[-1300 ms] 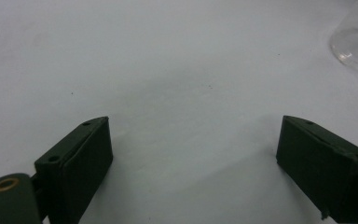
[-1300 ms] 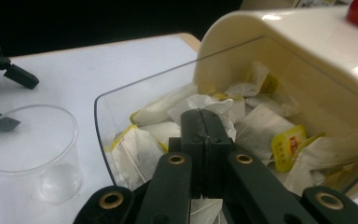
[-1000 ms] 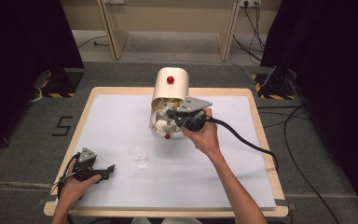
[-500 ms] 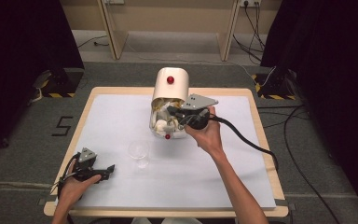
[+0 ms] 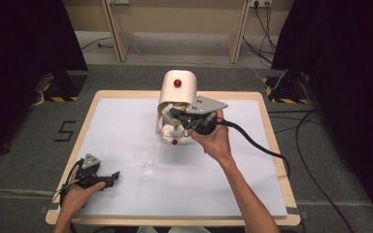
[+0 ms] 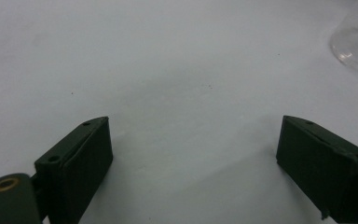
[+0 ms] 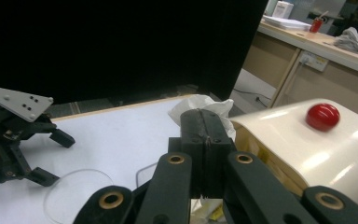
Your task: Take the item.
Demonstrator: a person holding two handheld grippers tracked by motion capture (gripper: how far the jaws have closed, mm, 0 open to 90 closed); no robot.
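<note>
A cream, round-topped container (image 5: pixel 178 92) with a red knob (image 5: pixel 177 83) stands at the table's far middle, its mouth showing white crumpled paper. My right gripper (image 5: pixel 176 121) is at that mouth. In the right gripper view its jaws (image 7: pixel 205 119) are shut, and a tuft of white paper (image 7: pixel 200 102) sticks out past the tips, beside the container (image 7: pixel 279 140). A clear plastic cup (image 5: pixel 144 159) stands in front of the container. My left gripper (image 5: pixel 112 176) rests on the table at the front left, open, with nothing between its jaws (image 6: pixel 193 154); the cup's base (image 6: pixel 356 42) lies ahead of it.
White paper covers the wooden table (image 5: pixel 272 145). A thick black cable (image 5: pixel 257 143) trails from the right gripper across the table's right side. A second red knob (image 5: pixel 174 141) sits low on the container's front. Dark curtains and floor cables surround the table.
My right gripper has risen slightly at the container's mouth, jaws still shut. The left gripper and the cup have stayed where they were.
</note>
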